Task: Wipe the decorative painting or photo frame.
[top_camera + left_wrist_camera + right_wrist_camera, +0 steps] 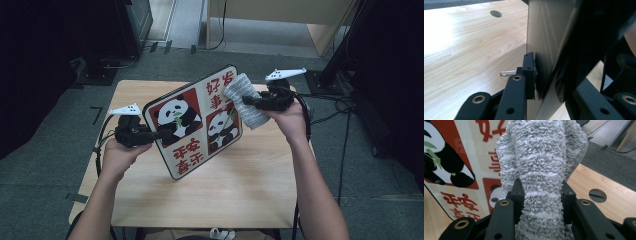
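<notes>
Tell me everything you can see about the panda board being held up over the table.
The panda board is a flat, rounded-corner square panel with a dark rim, printed in four squares: two pandas on red, two cream fields with red Chinese characters. Its back looks plain and smooth. It is lifted off the wooden table and tilted, standing on edge. The left gripper clamps its left edge, jaws on both faces. A grey fluffy cloth, held by the right gripper, lies against its upper right corner.

High view looks down; both claw views sit close, sharing the panda board [195, 120].
</notes>
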`<state>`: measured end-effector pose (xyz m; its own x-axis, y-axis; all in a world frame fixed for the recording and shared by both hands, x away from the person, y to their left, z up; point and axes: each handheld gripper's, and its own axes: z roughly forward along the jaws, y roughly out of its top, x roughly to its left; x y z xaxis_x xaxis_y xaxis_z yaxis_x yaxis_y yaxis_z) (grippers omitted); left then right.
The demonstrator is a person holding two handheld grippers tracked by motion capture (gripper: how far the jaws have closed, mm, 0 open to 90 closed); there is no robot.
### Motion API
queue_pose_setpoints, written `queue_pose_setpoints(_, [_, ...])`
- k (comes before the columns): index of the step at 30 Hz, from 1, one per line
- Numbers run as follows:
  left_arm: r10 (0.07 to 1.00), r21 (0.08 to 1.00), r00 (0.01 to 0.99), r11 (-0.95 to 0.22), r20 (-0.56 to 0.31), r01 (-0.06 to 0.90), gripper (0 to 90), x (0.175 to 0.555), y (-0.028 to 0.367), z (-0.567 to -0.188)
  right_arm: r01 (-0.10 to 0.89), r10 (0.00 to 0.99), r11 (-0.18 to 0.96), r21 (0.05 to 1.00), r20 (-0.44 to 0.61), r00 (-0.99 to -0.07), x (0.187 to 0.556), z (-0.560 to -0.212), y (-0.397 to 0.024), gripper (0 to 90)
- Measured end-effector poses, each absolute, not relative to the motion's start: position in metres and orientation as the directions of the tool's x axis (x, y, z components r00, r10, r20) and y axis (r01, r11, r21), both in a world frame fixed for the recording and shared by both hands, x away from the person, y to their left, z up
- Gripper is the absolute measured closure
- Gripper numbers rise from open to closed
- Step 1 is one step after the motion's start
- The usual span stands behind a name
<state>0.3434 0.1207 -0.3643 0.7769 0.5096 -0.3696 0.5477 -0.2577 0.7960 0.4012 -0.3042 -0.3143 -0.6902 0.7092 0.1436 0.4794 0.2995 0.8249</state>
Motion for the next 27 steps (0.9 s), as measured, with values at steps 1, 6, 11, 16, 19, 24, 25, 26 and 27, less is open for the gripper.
queue_pose_setpoints(1, [0.512, 0.795, 0.775, -0.256, -0.371, 0.55, 77.7, 0.344, 0.121, -0.364, 0.474, 0.708, 0.305, 0.826, 0.136, -0.693, 0.403, -0.311, -0.303, 65.9])
queue_pose_setpoints(6, [0.507, 0.8, 0.785, -0.27, -0.355, 0.536, 79.3, 0.344, 0.121, -0.364, 0.439, 0.704, 0.317, 0.84, 0.102, -0.703, 0.406, -0.292, -0.296, 65.7])
queue_pose_setpoints(11, [0.497, 0.8, 0.793, -0.278, -0.353, 0.531, 79.2, 0.344, 0.122, -0.364, 0.417, 0.706, 0.34, 0.843, 0.065, -0.705, 0.411, -0.277, -0.287, 65.3])
queue_pose_setpoints(16, [0.49, 0.801, 0.797, -0.283, -0.352, 0.528, 79.1, 0.345, 0.122, -0.364, 0.424, 0.718, 0.357, 0.832, 0.046, -0.694, 0.42, -0.277, -0.277, 64.2])
queue_pose_setpoints(19, [0.484, 0.802, 0.801, -0.285, -0.352, 0.525, 79.0, 0.346, 0.123, -0.365, 0.435, 0.726, 0.36, 0.825, 0.045, -0.686, 0.425, -0.283, -0.273, 63.0])
queue_pose_setpoints(24, [0.486, 0.8, 0.798, -0.283, -0.355, 0.529, 79.2, 0.346, 0.124, -0.365, 0.435, 0.728, 0.333, 0.836, 0.065, -0.682, 0.427, -0.286, -0.271, 63.2])
queue_pose_setpoints(25, [0.486, 0.8, 0.799, -0.284, -0.354, 0.528, 79.3, 0.346, 0.124, -0.364, 0.437, 0.729, 0.327, 0.838, 0.071, -0.68, 0.427, -0.285, -0.272, 64.5])
queue_pose_setpoints(26, [0.486, 0.801, 0.799, -0.285, -0.352, 0.526, 79.3, 0.346, 0.124, -0.364, 0.432, 0.73, 0.321, 0.843, 0.07, -0.68, 0.427, -0.284, -0.273, 65.6])
queue_pose_setpoints(27, [0.486, 0.801, 0.8, -0.285, -0.352, 0.526, 79.4, 0.346, 0.124, -0.364, 0.426, 0.734, 0.319, 0.847, 0.064, -0.676, 0.427, -0.282, -0.275, 66.9])
